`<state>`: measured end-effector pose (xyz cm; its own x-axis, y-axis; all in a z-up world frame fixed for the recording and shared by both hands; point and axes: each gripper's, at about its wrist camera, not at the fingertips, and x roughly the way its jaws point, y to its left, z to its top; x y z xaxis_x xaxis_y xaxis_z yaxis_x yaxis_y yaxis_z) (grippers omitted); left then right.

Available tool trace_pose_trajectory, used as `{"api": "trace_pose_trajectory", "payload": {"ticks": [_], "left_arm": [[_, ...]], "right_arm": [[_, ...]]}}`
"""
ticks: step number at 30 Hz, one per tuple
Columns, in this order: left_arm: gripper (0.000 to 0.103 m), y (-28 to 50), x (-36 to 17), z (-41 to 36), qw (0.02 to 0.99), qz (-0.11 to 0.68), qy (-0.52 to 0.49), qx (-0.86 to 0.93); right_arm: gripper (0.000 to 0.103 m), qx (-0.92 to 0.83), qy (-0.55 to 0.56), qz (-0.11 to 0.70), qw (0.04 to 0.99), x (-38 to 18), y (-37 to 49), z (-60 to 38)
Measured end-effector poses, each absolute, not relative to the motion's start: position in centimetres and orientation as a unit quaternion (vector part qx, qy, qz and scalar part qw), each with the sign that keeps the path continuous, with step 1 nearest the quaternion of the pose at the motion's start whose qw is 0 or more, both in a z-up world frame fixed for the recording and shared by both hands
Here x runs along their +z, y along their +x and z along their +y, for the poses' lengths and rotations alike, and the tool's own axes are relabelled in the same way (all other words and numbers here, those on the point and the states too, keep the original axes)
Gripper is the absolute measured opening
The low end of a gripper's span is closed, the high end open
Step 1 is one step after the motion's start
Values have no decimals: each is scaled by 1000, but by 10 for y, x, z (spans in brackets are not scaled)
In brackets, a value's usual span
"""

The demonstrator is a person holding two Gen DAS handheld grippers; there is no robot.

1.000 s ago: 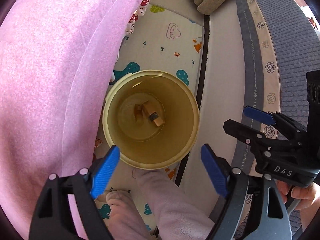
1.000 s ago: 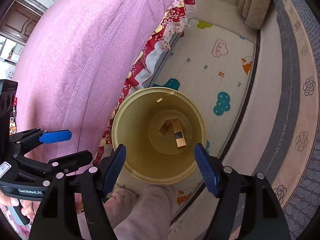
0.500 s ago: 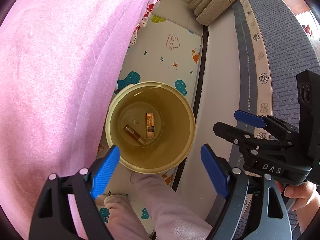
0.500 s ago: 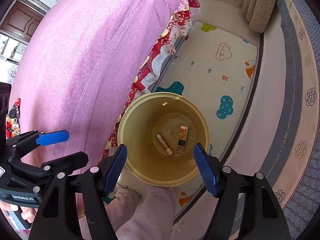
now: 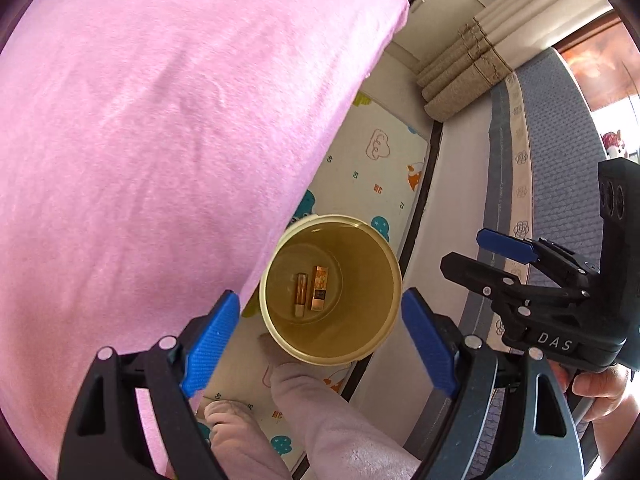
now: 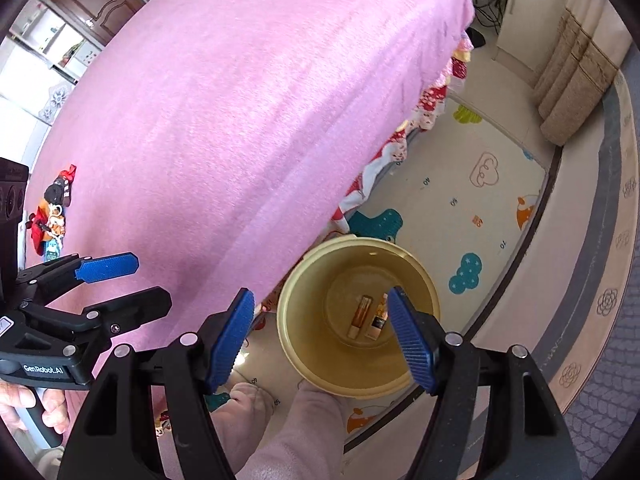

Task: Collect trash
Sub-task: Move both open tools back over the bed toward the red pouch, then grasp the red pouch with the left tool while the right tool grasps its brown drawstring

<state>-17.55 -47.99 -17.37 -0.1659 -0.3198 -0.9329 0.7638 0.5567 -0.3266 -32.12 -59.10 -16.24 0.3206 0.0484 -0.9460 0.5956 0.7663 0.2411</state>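
Observation:
A yellow bin [image 5: 384,320] stands on the play mat beside the pink bed; it also shows in the right wrist view [image 6: 304,344]. Inside lie a small orange box [image 5: 319,288] and a thin tube [image 5: 300,294], seen again as the box [image 6: 378,318] and tube [image 6: 359,316]. My left gripper [image 5: 320,338] is open and empty above the bin. My right gripper [image 6: 322,338] is open and empty above the bin; it also shows in the left wrist view [image 5: 476,250]. The left gripper shows at the left of the right wrist view [image 6: 134,280].
A pink blanket [image 6: 240,120] covers the bed at left. A small toy keychain [image 6: 52,212] lies on it far left. A patterned play mat [image 6: 480,200] and grey rug [image 5: 560,160] cover the floor. My feet in pink socks [image 5: 328,412] are below the bin.
Both grippers have risen and pulled back, so the bin looks smaller and lower. The box and tube have settled side by side at the bin's bottom.

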Motion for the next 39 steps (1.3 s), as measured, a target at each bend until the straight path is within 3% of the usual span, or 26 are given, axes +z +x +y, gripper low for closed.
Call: {"api": "trace_pose_trajectory", "payload": {"ticks": [9,26,39], "left_arm": [[82,-97,-138,-363,699,621,85,-344],[84,22,-92,-73,787,590,-26,-178],[85,73,-92,19,796,583,-70,-150]], "right_arm": [[68,-85,220,555,798,-120,-209,-522],[68,94,135,542,824,-69,-26,-291],[67,144,86,525,835,-53,60,-176]]}}
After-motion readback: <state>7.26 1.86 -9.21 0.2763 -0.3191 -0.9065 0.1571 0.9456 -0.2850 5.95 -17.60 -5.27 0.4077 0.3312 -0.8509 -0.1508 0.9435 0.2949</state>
